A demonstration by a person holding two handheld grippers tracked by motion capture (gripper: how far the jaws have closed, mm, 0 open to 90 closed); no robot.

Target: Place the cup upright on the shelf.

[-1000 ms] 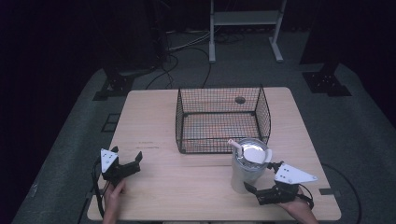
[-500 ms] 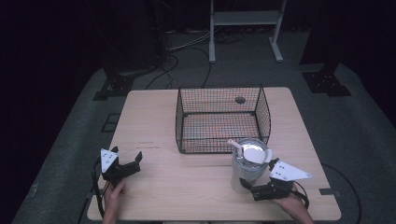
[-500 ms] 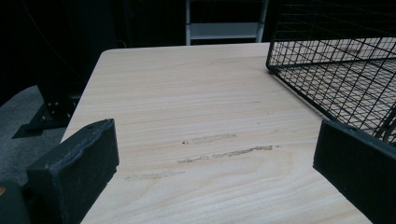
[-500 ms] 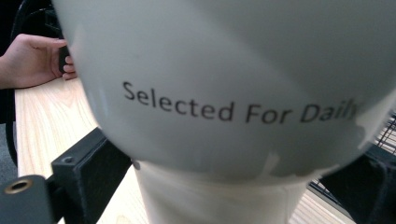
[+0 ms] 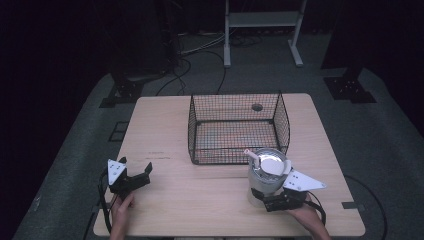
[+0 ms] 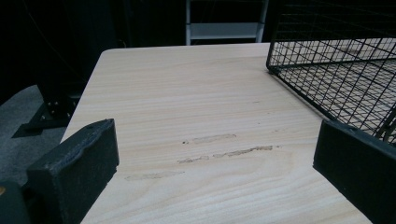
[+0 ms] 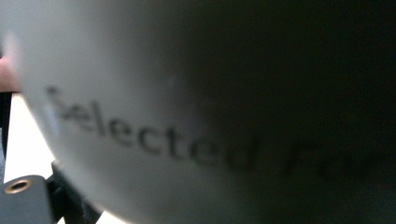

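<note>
One wire basket just behind grey cup, right tongs against cup

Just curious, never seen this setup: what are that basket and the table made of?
The basket looks like thin metal wire with a black coating: an open see-through grid. The table looks like pale wood or wood-look laminate, matte, with visible grain and a few scuffs.

You are working in a dim room: only the table is catching light from above, and the floor is fading to black. In the right gripper view the cup is sitting too close, blurring its lettering and darkening rightward.
</note>
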